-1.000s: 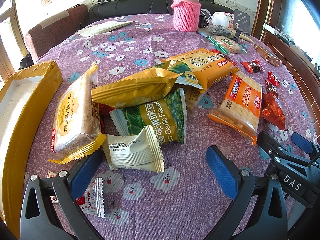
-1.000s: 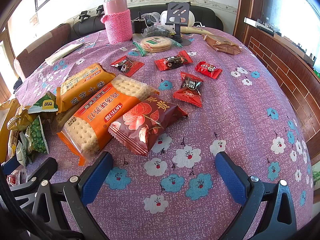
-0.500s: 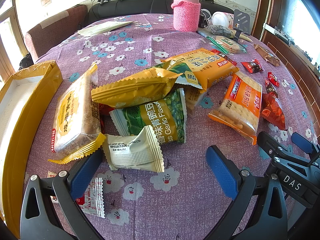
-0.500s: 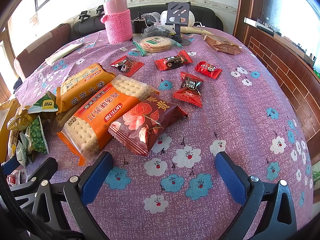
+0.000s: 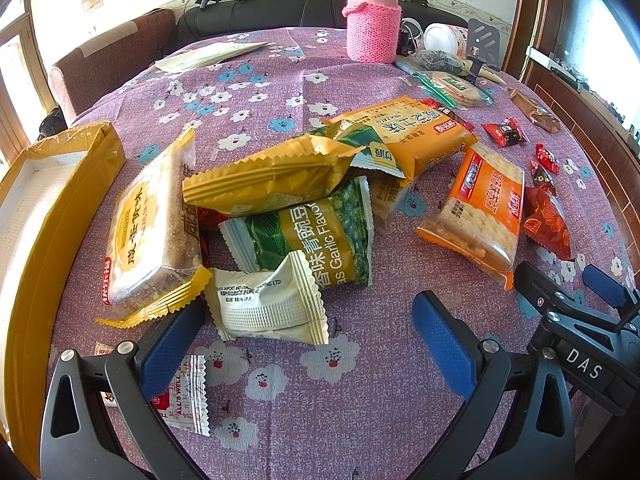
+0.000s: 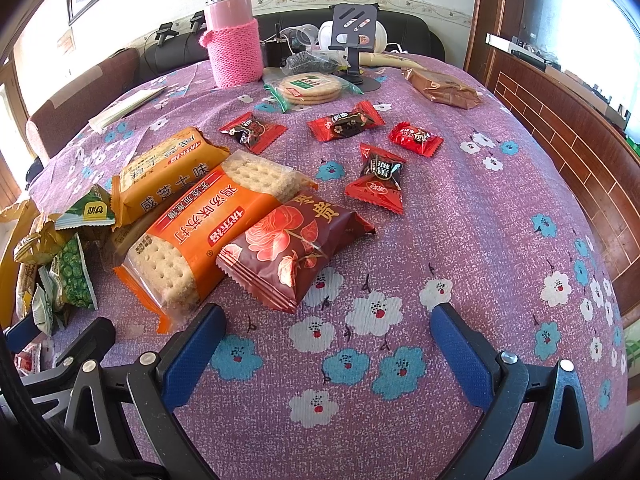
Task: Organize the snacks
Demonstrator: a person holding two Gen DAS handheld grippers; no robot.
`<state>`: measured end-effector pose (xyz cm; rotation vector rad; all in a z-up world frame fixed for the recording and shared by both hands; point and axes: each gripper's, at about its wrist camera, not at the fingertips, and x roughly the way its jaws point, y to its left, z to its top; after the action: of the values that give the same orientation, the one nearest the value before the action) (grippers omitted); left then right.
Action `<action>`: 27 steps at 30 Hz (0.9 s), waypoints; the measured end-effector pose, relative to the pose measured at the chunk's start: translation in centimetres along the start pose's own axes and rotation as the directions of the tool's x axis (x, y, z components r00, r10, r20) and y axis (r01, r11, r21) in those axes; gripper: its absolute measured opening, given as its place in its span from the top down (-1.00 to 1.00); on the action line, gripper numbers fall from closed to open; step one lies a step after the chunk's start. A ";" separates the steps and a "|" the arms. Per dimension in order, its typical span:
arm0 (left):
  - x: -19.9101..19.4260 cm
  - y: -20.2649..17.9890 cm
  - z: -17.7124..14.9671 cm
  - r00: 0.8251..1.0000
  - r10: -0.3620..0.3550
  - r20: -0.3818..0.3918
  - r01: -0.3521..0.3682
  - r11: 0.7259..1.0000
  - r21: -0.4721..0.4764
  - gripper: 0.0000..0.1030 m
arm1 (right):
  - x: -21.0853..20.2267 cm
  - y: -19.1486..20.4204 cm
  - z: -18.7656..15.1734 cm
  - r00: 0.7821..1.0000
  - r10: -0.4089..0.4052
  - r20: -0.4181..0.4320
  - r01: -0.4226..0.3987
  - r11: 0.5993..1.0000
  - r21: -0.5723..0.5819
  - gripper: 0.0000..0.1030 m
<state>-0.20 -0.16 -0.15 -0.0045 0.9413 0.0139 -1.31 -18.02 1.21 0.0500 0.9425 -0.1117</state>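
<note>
1. Left tongs [image 5: 308, 344] spread wide, gripping nothing, low over the purple flowered bench [image 5: 360, 420]
2. White-green small packet [image 5: 268, 304] lies just ahead of the left tongs, between the two blue pads, nearer the left pad [image 5: 172, 344]; cannot tell if that pad touches it
3. Green pea packet [image 5: 316, 236] just beyond the white one and overlapped by it; yellow crimped bag [image 5: 264, 180] lies across its far end
4. Clear-and-yellow cake pack [image 5: 152, 224] ahead-left of the left tongs, its crimped end just beside the left pad
5. Small red-white sachet [image 5: 186, 396] lies flat right by the left finger, partly under it
6. Yellow open box [image 5: 52, 216] far left of the left tongs, beside the cake pack
7. Right tongs [image 6: 324, 348] also wide apart and gripping nothing, over bare cloth
8. Dark red rose packet [image 6: 292, 244] just ahead of the right tongs, left of centre, resting against the orange cracker pack [image 6: 192, 240]; near corner of the cracker pack sits close to the left pad [image 6: 192, 352], apart from it
9. Yellow-orange biscuit pack [image 6: 164, 176] beyond the cracker pack, ahead-left
10. Four red wrapped candies [image 6: 378, 178] further ahead, well apart from the right tongs
11. Round cracker pack [image 6: 310, 88] and pink knit-sleeved flask [image 6: 234, 40] at the far side
</note>
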 end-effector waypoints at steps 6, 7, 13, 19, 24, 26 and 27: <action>0.0 0.1 0.0 1.000 0.009 -0.001 -0.009 1.000 -0.022 -1.00 | 0.0 -0.1 0.2 1.000 -0.002 0.000 0.002 1.000 0.004 -1.00; 0.0 0.1 -0.1 1.000 0.008 -0.005 -0.009 1.000 -0.018 -1.00 | 0.0 -0.1 0.2 1.000 -0.002 0.000 0.002 1.000 0.003 -1.00; -0.6 -0.2 -0.5 0.998 -0.013 -0.058 0.014 1.000 0.018 -1.00 | 0.0 -0.1 0.2 1.000 0.000 0.000 0.000 1.000 0.002 -1.00; -1.6 -0.5 -1.4 0.994 -0.065 -0.089 0.072 0.994 0.077 -0.97 | 0.0 0.0 0.2 1.000 0.001 0.000 -0.001 1.000 0.000 -1.00; -5.1 0.4 -2.0 0.982 -0.188 -0.032 0.189 0.980 0.065 -0.73 | 0.0 0.0 0.2 1.000 0.001 -0.001 -0.001 1.000 0.000 -1.00; -7.4 1.3 -2.1 0.977 -0.213 0.024 0.212 0.975 0.065 -0.74 | 0.0 0.0 0.2 1.000 0.001 -0.001 -0.001 1.000 0.000 -1.00; -8.4 1.8 -2.1 0.972 -0.231 0.050 0.228 0.972 0.059 -0.74 | 0.0 0.0 0.2 1.000 0.001 -0.001 -0.001 1.000 0.000 -1.00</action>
<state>-6.89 1.57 5.39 -0.0635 0.8799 -0.2248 -1.11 -18.08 1.34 0.0510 0.9439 -0.1110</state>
